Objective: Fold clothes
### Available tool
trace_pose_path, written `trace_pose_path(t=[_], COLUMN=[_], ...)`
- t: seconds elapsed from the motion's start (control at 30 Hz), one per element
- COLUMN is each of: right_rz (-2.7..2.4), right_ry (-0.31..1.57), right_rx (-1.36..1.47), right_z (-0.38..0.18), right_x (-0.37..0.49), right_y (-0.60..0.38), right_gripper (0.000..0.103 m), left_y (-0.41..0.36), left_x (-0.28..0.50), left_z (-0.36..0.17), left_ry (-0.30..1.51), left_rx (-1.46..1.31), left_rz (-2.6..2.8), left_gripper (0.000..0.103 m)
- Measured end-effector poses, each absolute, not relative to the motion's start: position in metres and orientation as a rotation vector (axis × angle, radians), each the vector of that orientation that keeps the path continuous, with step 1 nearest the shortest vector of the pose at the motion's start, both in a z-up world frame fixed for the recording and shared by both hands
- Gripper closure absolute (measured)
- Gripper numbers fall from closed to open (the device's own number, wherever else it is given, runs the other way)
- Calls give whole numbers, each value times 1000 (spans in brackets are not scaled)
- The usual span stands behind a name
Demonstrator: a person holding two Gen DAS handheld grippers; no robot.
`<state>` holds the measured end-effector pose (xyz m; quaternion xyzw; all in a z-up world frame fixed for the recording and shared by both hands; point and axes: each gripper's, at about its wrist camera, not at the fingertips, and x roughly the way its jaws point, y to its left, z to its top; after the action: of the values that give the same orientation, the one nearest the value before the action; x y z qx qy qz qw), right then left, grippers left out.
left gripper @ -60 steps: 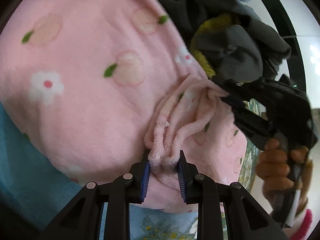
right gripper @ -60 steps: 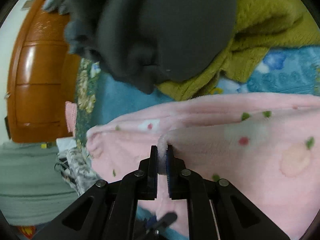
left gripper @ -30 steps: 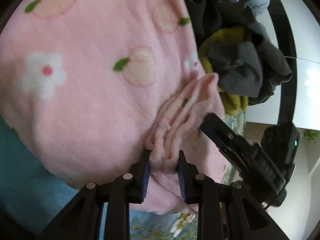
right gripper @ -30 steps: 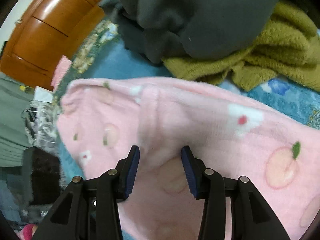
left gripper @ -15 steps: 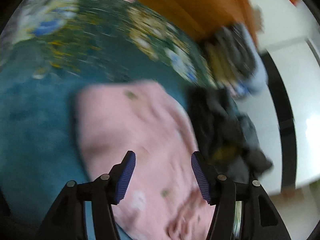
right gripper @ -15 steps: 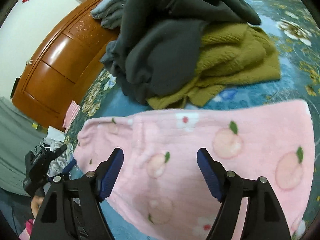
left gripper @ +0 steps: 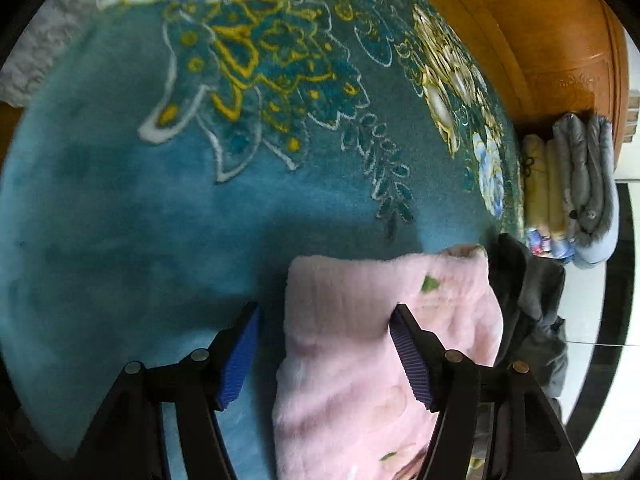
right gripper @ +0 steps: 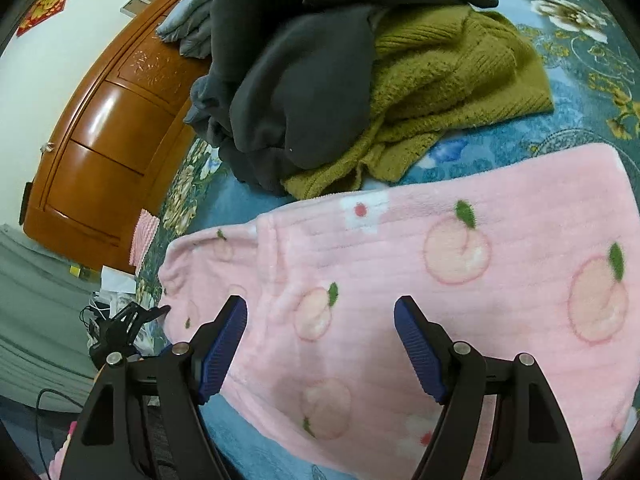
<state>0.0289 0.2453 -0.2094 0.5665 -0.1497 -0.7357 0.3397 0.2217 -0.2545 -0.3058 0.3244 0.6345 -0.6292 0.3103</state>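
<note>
A pink fleece garment with peach and flower print [right gripper: 440, 272] lies folded flat on the teal floral blanket [right gripper: 580, 92]. My right gripper [right gripper: 320, 344] is open above its near left part, holding nothing. In the left wrist view the same pink garment [left gripper: 380, 340] lies at the lower right. My left gripper [left gripper: 326, 354] is open over its corner, empty. The left gripper also shows small at the lower left of the right wrist view [right gripper: 124, 328].
A heap of dark grey clothes [right gripper: 304, 60] and an olive knit sweater [right gripper: 452, 88] lies just behind the pink garment. A wooden headboard [right gripper: 108, 120] stands at the back. Folded clothes [left gripper: 572, 192] are stacked by the headboard. The teal blanket [left gripper: 160, 200] spreads to the left.
Both grippers have let go of the pink garment, opened wide and pulled back. The garment now lies flat on the blanket. The left gripper has swung to face the blanket.
</note>
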Motion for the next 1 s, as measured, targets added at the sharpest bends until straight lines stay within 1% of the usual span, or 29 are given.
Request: trace_pose_path(t=[0.1, 0.2, 0.33, 0.47, 0.53, 0.6, 0.8, 0.9, 0.93, 1.0], right_rz=[-1902, -1880, -1867, -1862, -1870, -1881, -1938, -1974, -1989, -2025], right_ry=[-389, -402, -400, -399, -403, -423, -494, -534, -549, -577], right_rx=[1510, 1544, 1568, 1558, 1547, 1532, 1472, 1441, 1427, 1395], right_z=[-216, -223, -227, -223, -219, -215, -199, -189, -185, -176], right_x=[31, 34, 37, 37, 37, 37, 39, 39, 39, 42], right_y=[242, 238, 233, 230, 233, 238, 269, 290, 298, 317], right_gripper=[26, 26, 26, 26, 26, 26, 26, 26, 26, 26], left_y=[-256, -256, -255, -252, -245, -235, -168, -115, -89, -49], left_x=[221, 221, 220, 222, 217, 212, 168, 139, 131, 117], left_z=[-305, -304, -300, -291, -275, -255, -163, -116, -99, -83], left_ry=[1693, 1705, 1723, 1704, 1646, 1568, 1217, 1014, 920, 784], left_rx=[847, 843, 838, 822, 818, 821, 876, 897, 910, 945], left_rz=[-1686, -1712, -1726, -1768, -1845, -1938, -2318, -2510, -2581, -2671], left_gripper=[37, 59, 70, 75, 76, 77, 77, 77, 77, 77])
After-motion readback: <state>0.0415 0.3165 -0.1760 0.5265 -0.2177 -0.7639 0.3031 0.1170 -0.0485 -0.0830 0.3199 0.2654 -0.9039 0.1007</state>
